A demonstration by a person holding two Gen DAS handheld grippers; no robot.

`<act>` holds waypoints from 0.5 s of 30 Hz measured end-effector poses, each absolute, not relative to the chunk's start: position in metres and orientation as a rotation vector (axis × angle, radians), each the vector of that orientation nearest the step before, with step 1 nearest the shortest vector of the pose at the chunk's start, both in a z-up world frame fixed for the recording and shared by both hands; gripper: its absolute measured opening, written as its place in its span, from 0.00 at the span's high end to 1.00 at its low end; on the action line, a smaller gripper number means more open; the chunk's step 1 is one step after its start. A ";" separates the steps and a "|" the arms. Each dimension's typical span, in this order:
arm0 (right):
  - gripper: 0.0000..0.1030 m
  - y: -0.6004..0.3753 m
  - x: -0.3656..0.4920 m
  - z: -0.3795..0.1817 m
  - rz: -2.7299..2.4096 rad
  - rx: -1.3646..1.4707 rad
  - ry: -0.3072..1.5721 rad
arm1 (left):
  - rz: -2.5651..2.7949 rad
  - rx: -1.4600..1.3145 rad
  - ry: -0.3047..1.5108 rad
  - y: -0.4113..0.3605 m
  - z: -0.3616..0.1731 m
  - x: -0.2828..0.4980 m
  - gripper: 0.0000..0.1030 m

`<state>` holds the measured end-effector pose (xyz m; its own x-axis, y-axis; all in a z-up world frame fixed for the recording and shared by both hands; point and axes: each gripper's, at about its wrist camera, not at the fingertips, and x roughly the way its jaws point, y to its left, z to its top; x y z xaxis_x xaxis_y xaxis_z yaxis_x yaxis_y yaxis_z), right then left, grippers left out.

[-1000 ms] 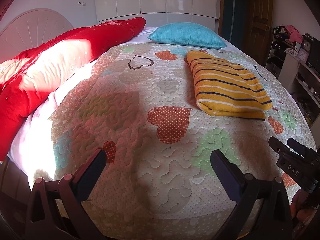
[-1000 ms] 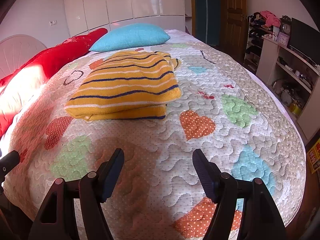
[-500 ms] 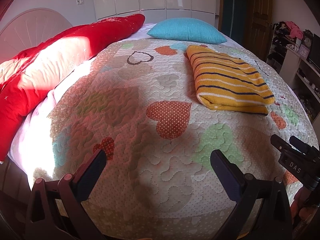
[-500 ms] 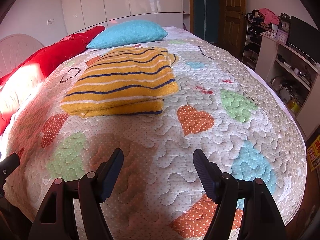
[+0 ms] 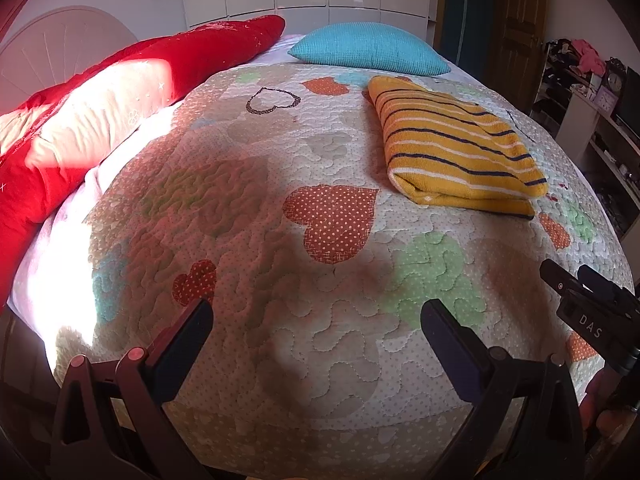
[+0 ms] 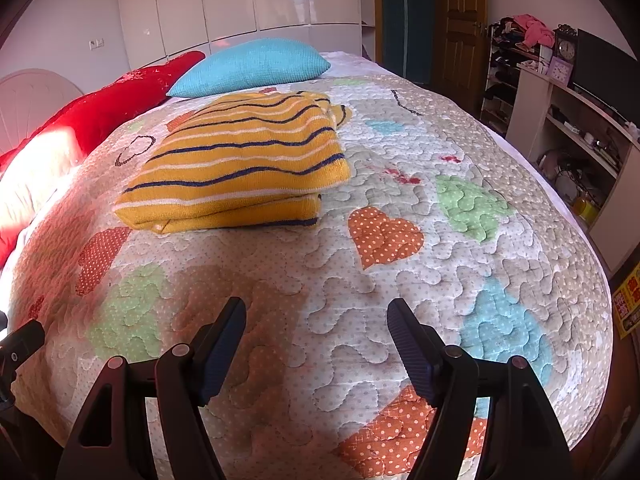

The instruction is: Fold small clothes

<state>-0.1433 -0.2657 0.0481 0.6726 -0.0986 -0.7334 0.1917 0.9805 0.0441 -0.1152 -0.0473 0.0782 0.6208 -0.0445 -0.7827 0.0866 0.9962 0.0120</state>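
Observation:
A yellow sweater with dark and white stripes [image 5: 456,148] lies folded flat on the heart-patterned quilt [image 5: 280,280], toward the bed's far right. It also shows in the right wrist view [image 6: 244,164]. My left gripper [image 5: 316,332] is open and empty over the quilt's near edge, well short of the sweater. My right gripper [image 6: 316,332] is open and empty, near the front edge, with the sweater ahead and to its left. The right gripper's body [image 5: 588,312] shows at the right edge of the left wrist view.
A turquoise pillow [image 5: 368,48] lies at the head of the bed behind the sweater. A long red cushion [image 5: 100,112] runs along the left side. Shelves with clutter [image 6: 568,128] and a wooden door [image 6: 460,28] stand to the right.
Both grippers have drawn back a little from the bed, so the sweater sits slightly farther off. Both stay open and empty. The sweater has not moved.

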 end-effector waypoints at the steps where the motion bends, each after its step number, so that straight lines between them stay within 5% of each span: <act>1: 0.25 -0.266 -0.143 0.048 -0.163 0.121 0.818 | -0.076 0.051 0.901 -0.048 0.078 -0.115 0.00; 15: 0.24 -0.264 -0.143 0.047 -0.161 0.120 0.819 | -0.091 0.039 0.929 -0.048 0.073 -0.113 0.00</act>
<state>-0.1427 -0.2639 0.0472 0.6716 -0.0965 -0.7346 0.1889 0.9810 0.0438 -0.1134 -0.0479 0.0732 0.5950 -0.0610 -0.8014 0.0949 0.9955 -0.0054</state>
